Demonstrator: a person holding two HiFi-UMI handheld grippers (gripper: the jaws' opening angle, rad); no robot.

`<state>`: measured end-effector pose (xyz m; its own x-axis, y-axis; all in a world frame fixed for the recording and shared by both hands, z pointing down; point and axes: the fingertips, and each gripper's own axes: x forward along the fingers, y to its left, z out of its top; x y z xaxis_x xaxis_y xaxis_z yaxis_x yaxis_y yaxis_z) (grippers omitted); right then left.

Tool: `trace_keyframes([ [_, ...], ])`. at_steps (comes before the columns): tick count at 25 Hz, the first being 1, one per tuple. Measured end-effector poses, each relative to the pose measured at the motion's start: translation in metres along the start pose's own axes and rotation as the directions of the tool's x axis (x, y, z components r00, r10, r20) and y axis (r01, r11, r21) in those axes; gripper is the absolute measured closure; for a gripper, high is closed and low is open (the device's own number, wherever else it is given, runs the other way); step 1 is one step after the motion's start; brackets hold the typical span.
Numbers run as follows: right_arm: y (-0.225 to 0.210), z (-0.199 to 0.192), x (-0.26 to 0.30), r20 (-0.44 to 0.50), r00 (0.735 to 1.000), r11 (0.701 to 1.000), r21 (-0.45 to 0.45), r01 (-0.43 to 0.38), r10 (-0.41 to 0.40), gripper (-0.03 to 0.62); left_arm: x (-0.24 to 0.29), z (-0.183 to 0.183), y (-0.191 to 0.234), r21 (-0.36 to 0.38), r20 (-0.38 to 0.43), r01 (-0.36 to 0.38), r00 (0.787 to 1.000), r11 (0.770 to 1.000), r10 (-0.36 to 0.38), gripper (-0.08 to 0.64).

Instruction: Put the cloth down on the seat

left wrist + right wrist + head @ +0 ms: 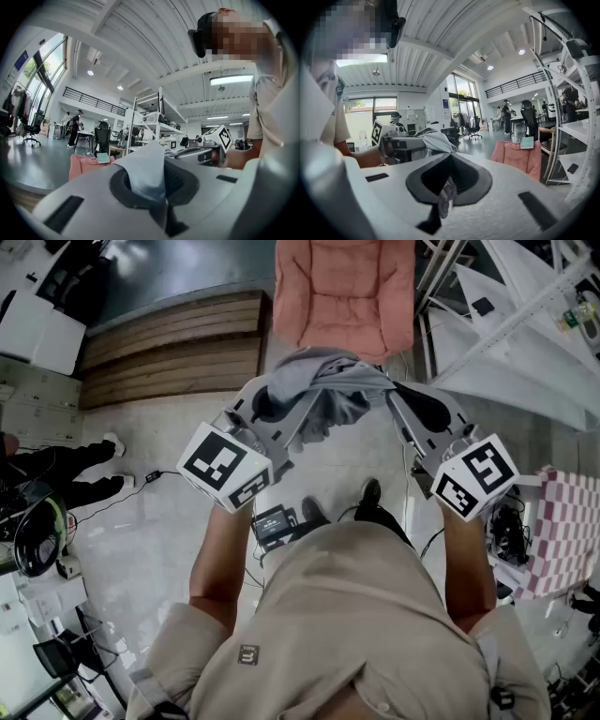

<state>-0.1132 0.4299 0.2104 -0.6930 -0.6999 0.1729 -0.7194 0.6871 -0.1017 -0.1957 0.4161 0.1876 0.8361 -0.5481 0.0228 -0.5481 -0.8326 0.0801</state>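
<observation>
A grey cloth (330,382) hangs bunched between my two grippers, held up over the floor. My left gripper (274,407) is shut on its left end; in the left gripper view a light blue-grey fold (146,172) stands up between the jaws. My right gripper (405,397) is shut on the right end, with only a small tuft of cloth (445,196) showing at its jaws. The seat, a pink cushioned chair (345,294), stands just beyond the cloth; it also shows low in both gripper views (86,165) (518,157).
A wooden slatted platform (173,345) lies left of the seat. A white metal shelf rack (511,329) stands to its right. A pink checked cloth (564,531) is at the right edge. A black device (275,524) and cables lie on the floor by my feet. A person (56,474) is at the far left.
</observation>
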Motion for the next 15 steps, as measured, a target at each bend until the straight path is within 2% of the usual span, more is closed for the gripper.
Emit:
trace_keyframes([
  [15,0.035,0.007,0.039,-0.002,1.000,1.000,-0.025,-0.002,0.001,0.598,-0.042,0.005,0.031,0.010,0.016,0.005,1.000,1.000,-0.005,0.532],
])
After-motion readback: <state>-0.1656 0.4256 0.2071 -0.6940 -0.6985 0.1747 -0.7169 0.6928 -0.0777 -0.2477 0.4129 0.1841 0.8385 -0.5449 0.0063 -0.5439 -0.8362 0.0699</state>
